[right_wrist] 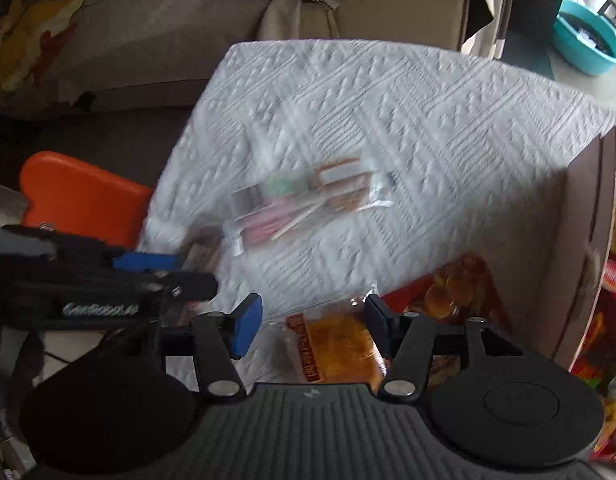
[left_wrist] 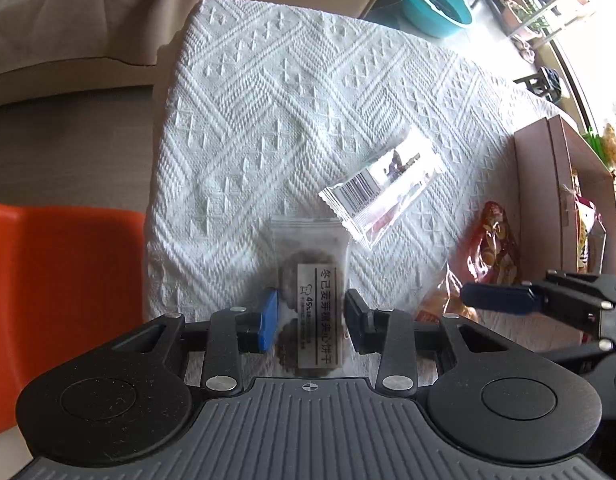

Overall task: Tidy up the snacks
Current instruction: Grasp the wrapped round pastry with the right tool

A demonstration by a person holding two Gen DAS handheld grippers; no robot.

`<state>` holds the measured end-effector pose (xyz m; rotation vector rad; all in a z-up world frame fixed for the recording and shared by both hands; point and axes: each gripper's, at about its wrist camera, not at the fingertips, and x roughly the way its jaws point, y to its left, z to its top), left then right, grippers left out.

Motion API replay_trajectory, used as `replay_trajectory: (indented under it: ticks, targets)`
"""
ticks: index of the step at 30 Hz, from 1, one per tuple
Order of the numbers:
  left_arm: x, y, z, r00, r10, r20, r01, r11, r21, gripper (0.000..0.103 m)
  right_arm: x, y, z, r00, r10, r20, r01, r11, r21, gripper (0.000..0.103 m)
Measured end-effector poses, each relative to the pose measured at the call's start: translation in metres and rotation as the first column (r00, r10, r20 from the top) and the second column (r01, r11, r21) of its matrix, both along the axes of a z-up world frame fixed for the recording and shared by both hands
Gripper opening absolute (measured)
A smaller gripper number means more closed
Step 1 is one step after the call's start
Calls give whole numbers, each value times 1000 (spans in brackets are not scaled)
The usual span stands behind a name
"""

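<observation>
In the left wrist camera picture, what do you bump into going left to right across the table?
Orange seat → dark cookie packet → clear wrapper with barcode → red snack bag → brown box.

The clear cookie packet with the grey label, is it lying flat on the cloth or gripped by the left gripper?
Gripped: both pads of the left gripper press the cookie packet's sides.
</observation>
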<state>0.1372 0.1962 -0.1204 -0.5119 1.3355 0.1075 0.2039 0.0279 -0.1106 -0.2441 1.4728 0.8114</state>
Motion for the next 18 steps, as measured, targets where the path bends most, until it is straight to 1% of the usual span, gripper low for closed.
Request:
replay_trajectory:
  ticks: [2, 5, 6, 7, 8, 11, 14, 17, 18]
  targets:
    - [-2, -4, -1, 1000, 0, -9, 0, 1000, -2, 41, -15, -2, 4, 999, 13, 33, -13, 1000, -12, 57]
    - [-4, -11, -2, 1000, 11, -16, -11, 1000, -2, 41, -37, -12, 19, 987, 1, 164, 8, 999, -51, 57]
    - [-5, -12, -2, 1000, 16, -21, -16, 1000, 2, 41, -41, -18, 22, 982, -4, 190, 15, 998, -54, 61]
    - [-6, -14, -3, 999, 20, -30, -20, 1000, 9, 41, -44, -21, 23, 980, -7, 197, 19, 998, -58, 65]
    - [-9, -15, -3, 999, 26, -43, -25, 999, 23, 41, -45, -25, 21, 981, -9, 192, 22, 998, -64, 70]
    - [-14, -21, -2, 997, 32, -65, -28, 998, 61, 41, -40, -33, 12, 986, -20, 165, 35, 995, -88, 70]
    - [-16, -27, -2, 996, 28, -85, -21, 997, 78, 41, -30, -31, 3, 992, -8, 128, 17, 998, -63, 70]
    - [-18, -31, -2, 995, 26, -92, -18, 996, 86, 41, -23, -21, -13, 996, 20, 90, -16, 998, -53, 70]
    - [-19, -31, -1, 995, 31, -90, -23, 996, 88, 40, -22, -18, -16, 996, 27, 85, -23, 998, -53, 72]
